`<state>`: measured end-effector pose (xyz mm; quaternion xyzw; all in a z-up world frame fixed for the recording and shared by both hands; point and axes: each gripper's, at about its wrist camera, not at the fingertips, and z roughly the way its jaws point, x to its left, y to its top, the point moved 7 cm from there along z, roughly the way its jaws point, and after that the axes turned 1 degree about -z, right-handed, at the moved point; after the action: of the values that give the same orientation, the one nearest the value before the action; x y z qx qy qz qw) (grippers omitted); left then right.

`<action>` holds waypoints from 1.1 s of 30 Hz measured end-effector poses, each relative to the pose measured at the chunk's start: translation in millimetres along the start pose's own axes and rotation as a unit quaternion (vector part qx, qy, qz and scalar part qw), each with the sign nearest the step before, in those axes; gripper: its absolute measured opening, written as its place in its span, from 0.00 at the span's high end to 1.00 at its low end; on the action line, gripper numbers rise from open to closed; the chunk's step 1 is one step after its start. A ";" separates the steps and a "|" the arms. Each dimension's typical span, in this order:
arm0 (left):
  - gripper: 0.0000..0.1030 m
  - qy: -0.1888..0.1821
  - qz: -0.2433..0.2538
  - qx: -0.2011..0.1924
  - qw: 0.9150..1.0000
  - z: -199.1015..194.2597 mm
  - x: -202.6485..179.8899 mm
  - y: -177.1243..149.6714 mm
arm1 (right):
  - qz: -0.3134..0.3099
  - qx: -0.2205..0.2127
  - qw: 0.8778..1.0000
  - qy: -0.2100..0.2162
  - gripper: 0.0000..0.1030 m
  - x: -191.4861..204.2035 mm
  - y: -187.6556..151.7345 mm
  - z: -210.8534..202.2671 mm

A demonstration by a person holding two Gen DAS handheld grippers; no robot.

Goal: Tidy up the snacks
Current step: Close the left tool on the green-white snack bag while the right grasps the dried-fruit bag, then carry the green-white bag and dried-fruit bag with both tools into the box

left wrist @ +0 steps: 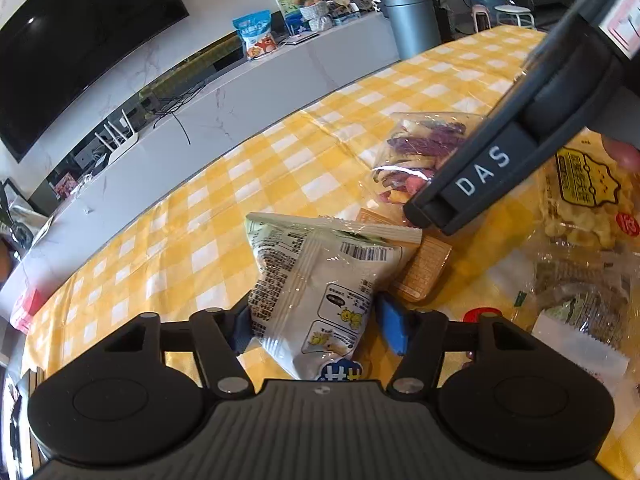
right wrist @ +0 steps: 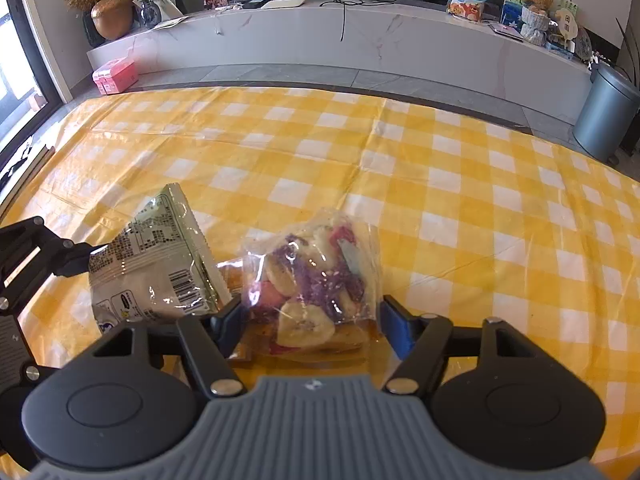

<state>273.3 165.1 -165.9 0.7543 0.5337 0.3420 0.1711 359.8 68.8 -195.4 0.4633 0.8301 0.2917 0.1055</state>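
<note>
On a yellow-checked tablecloth (right wrist: 440,184), the left gripper (left wrist: 316,324) is clamping a white snack packet (left wrist: 320,284), tilting it off the table. Beside it, the right gripper (right wrist: 312,320) is straddling a clear bag of dried fruit chips (right wrist: 312,280); whether its pads are pressing is unclear.

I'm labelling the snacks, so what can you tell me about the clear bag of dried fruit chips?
The fruit bag is a small, clear, crinkly plastic pouch holding pale banana slices, purple chips and pink-red pieces. It looks sealed and lies on the yellow checked cloth, partly over a tan wafer pack and beside the white bag. It sits between the right gripper fingers; the left finger meets its edge, the blue pad looks just clear.
</note>
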 end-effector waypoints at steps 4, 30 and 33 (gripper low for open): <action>0.44 0.004 -0.009 -0.004 1.000 -5.8 3.0 2.9 | -0.001 0.000 1.000 0.002 0.42 2.3 -0.5 -3.7; 0.49 0.020 -0.113 -0.083 0.990 -149.5 -9.7 28.0 | 0.021 -0.126 0.992 0.001 0.43 -15.2 -20.9 -162.9; 0.49 0.004 -0.132 -0.105 0.986 -172.6 -23.4 30.3 | 0.035 -0.145 0.989 0.005 0.43 -22.0 -36.8 -191.9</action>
<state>168.9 113.8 -32.7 0.6535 0.5908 0.3736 0.2905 260.4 -38.4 -64.0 0.4708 0.7628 0.4144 0.1573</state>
